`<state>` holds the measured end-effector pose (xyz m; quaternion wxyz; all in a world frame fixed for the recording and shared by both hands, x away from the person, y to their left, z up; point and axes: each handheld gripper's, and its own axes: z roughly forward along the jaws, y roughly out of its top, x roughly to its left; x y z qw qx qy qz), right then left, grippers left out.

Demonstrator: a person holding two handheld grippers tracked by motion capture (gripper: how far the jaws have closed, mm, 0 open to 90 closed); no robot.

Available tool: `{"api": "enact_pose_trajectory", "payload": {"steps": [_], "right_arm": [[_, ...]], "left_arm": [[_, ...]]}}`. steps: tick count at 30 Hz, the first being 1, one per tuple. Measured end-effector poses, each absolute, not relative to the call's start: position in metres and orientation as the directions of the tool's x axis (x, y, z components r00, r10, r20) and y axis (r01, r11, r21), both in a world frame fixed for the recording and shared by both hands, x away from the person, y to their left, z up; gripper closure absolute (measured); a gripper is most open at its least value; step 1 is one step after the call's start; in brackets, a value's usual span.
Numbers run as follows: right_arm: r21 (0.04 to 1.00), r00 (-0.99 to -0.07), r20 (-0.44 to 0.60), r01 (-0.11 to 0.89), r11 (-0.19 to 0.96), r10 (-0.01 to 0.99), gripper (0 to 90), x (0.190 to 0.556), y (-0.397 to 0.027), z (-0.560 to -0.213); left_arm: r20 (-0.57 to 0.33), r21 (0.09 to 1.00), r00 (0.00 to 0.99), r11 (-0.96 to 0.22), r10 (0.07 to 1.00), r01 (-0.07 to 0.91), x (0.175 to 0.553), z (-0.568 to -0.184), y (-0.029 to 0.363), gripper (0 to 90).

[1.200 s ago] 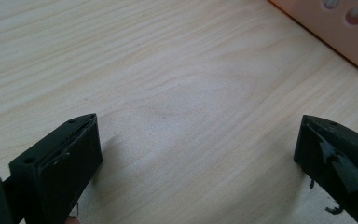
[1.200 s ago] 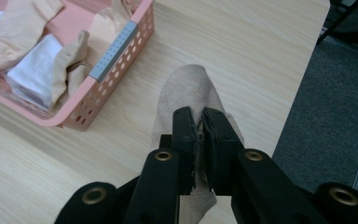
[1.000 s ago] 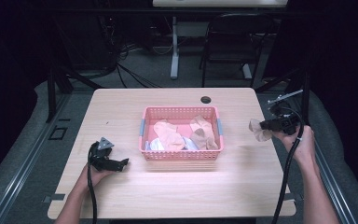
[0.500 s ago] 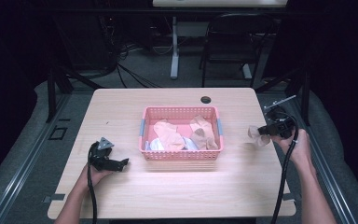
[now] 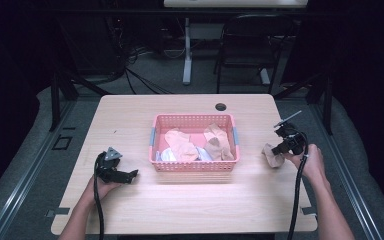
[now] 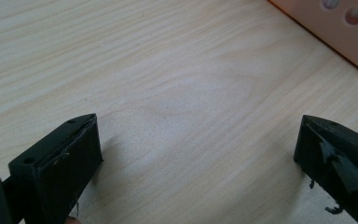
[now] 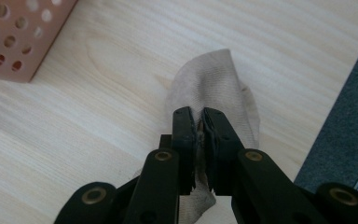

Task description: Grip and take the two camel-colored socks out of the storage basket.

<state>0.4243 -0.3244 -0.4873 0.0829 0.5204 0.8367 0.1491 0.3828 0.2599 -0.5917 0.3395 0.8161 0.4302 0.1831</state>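
Observation:
A pink plastic basket (image 5: pixel 195 164) stands mid-table with several pale socks (image 5: pixel 181 144) in it. To its right, my right gripper (image 5: pixel 279 150) is shut on a beige sock (image 5: pixel 271 156) whose bunched end rests on the wood. In the right gripper view the two jaws pinch the beige sock (image 7: pixel 214 88) between them, and my right gripper (image 7: pixel 199 113) points at the table beside the basket's corner (image 7: pixel 16 42). My left gripper (image 5: pixel 130 175) rests on the table left of the basket. The left gripper (image 6: pixel 196 140) stands open over bare wood with nothing between its jaws.
The wooden table (image 5: pixel 190 210) has a round cable hole (image 5: pixel 220 107) behind the basket. Its right edge lies close to my right hand, with grey floor (image 7: pixel 349 121) beyond. A chair and a table leg stand in the dark at the back.
My right gripper has come down with the beige sock, from hanging above the table to touching it. The left gripper has kept still.

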Motion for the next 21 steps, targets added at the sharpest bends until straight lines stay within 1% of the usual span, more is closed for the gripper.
{"api": "enact_pose_trajectory", "payload": {"steps": [2, 3, 6, 9, 11, 14, 16, 17, 19, 20, 21], "right_arm": [[0.333, -0.435, 0.025, 0.853, 0.402, 0.900, 83.2, 0.425, -0.323, -0.495], [0.295, -0.450, 0.017, 0.855, 0.426, 0.893, 83.2, 0.427, -0.323, -0.499], [0.292, -0.439, 0.027, 0.862, 0.413, 0.898, 83.1, 0.427, -0.323, -0.504], [0.251, -0.444, 0.026, 0.870, 0.424, 0.896, 82.7, 0.429, -0.321, -0.513], [0.251, -0.433, 0.024, 0.875, 0.414, 0.901, 82.4, 0.429, -0.320, -0.519], [0.226, -0.443, 0.029, 0.876, 0.426, 0.896, 81.5, 0.430, -0.322, -0.521], [0.226, -0.442, 0.029, 0.876, 0.425, 0.896, 80.8, 0.430, -0.322, -0.521], [0.228, -0.440, 0.030, 0.877, 0.423, 0.897, 79.1, 0.430, -0.322, -0.520], [0.236, -0.437, 0.036, 0.878, 0.418, 0.899, 67.3, 0.430, -0.322, -0.517], [0.236, -0.437, 0.036, 0.878, 0.418, 0.899, 67.3, 0.430, -0.322, -0.517], [0.239, -0.439, 0.044, 0.877, 0.417, 0.897, 61.0, 0.429, -0.322, -0.515]], "left_arm": [[0.005, 0.712, 0.561, -0.397, 0.828, 0.579, 0.383, -0.592, 0.260, 0.4], [0.005, 0.712, 0.562, -0.397, 0.827, 0.579, 0.383, -0.592, 0.260, 0.4], [0.006, 0.712, 0.562, -0.398, 0.827, 0.578, 0.383, -0.592, 0.260, 0.4], [0.005, 0.712, 0.561, -0.396, 0.828, 0.579, 0.383, -0.592, 0.260, 0.4], [0.006, 0.712, 0.563, -0.399, 0.826, 0.578, 0.383, -0.592, 0.260, 0.4], [0.006, 0.712, 0.563, -0.399, 0.827, 0.578, 0.383, -0.592, 0.260, 0.4], [0.005, 0.712, 0.561, -0.397, 0.828, 0.579, 0.383, -0.592, 0.260, 0.4], [0.005, 0.712, 0.562, -0.397, 0.827, 0.579, 0.383, -0.592, 0.260, 0.4], [0.007, 0.712, 0.563, -0.400, 0.826, 0.577, 0.383, -0.592, 0.260, 0.4], [0.007, 0.712, 0.563, -0.400, 0.826, 0.577, 0.383, -0.592, 0.260, 0.4], [0.005, 0.712, 0.562, -0.397, 0.827, 0.579, 0.383, -0.592, 0.260, 0.4]]}}
